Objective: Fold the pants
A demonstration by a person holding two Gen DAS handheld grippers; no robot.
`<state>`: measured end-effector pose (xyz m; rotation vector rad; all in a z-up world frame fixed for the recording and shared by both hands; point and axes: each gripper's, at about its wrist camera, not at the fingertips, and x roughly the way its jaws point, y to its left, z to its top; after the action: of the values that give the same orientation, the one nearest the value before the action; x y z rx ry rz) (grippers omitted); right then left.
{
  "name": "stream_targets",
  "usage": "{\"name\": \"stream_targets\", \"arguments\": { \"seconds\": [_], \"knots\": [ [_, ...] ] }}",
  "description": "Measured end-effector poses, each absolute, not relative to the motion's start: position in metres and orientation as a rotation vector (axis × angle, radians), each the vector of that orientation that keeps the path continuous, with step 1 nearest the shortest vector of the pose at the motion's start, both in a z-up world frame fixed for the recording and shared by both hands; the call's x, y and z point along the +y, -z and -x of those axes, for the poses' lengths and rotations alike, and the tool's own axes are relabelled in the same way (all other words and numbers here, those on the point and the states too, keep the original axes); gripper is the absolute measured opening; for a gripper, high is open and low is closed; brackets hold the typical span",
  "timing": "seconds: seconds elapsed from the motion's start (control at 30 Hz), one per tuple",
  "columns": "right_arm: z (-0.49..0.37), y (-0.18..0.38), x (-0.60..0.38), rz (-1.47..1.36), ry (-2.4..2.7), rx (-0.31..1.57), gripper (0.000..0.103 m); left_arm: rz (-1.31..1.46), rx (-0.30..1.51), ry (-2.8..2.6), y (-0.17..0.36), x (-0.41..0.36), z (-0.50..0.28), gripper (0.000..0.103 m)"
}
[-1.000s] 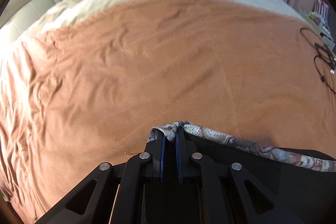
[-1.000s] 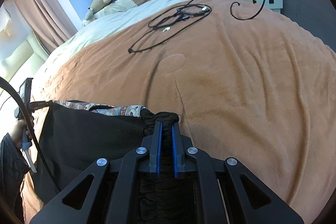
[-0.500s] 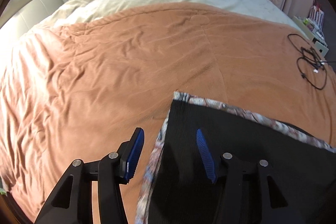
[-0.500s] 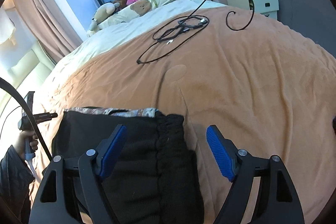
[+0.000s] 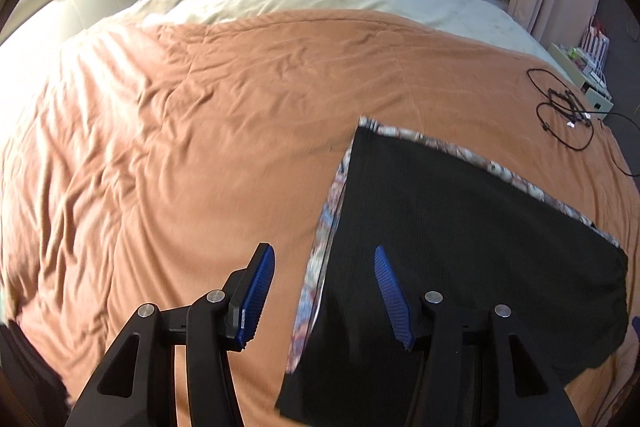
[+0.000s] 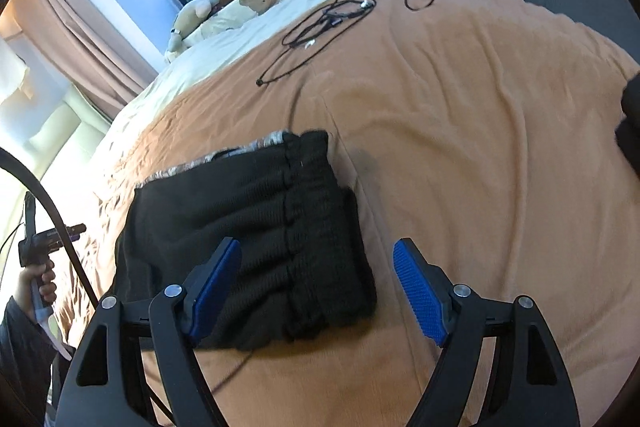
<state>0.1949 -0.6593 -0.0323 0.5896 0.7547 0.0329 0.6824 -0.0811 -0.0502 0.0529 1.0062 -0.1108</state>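
Since the pants [image 6: 248, 227] lie flat as a compact dark rectangle on the orange blanket [image 5: 200, 131] of the bed, patterned lining showing along two edges, at least one fold looks done; whether another is wanted I cannot tell; left tongs [image 5: 324, 295] spread wide, empty, straddling the pants' left edge from above; right tongs [image 6: 316, 291] likewise agape, empty, over the gathered waistband end, touching nothing.
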Motion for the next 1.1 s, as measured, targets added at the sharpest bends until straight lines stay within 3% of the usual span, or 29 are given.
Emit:
{"name": "stream_targets", "arguments": {
  "seconds": [0.67,0.77,0.83,0.9,1.03,1.07,1.1],
  "knots": [
    [-0.194,0.065,-0.681,-0.770,-0.143,0.877,0.077,0.012,1.144,0.149,0.131,-0.054,-0.622,0.054],
    [-0.201,0.069,-0.689,-0.802,-0.173,0.873,0.077,0.014,1.155,0.142,0.137,-0.050,-0.621,0.037],
    [-0.203,0.074,-0.694,-0.824,-0.188,0.867,0.077,0.018,1.170,0.134,0.140,-0.046,-0.621,0.017],
    [-0.207,0.079,-0.699,-0.848,-0.198,0.859,0.078,0.028,1.176,0.134,0.142,-0.041,-0.618,0.006],
    [-0.215,0.086,-0.712,-0.889,-0.223,0.833,0.075,0.034,1.132,0.103,0.134,-0.030,-0.610,0.004],
    [-0.215,0.088,-0.712,-0.891,-0.221,0.829,0.071,0.054,1.128,0.089,0.133,-0.024,-0.608,0.004],
    [-0.219,0.089,-0.714,-0.891,-0.218,0.825,0.056,0.073,1.127,0.082,0.132,-0.020,-0.606,0.004]
  ]
}}
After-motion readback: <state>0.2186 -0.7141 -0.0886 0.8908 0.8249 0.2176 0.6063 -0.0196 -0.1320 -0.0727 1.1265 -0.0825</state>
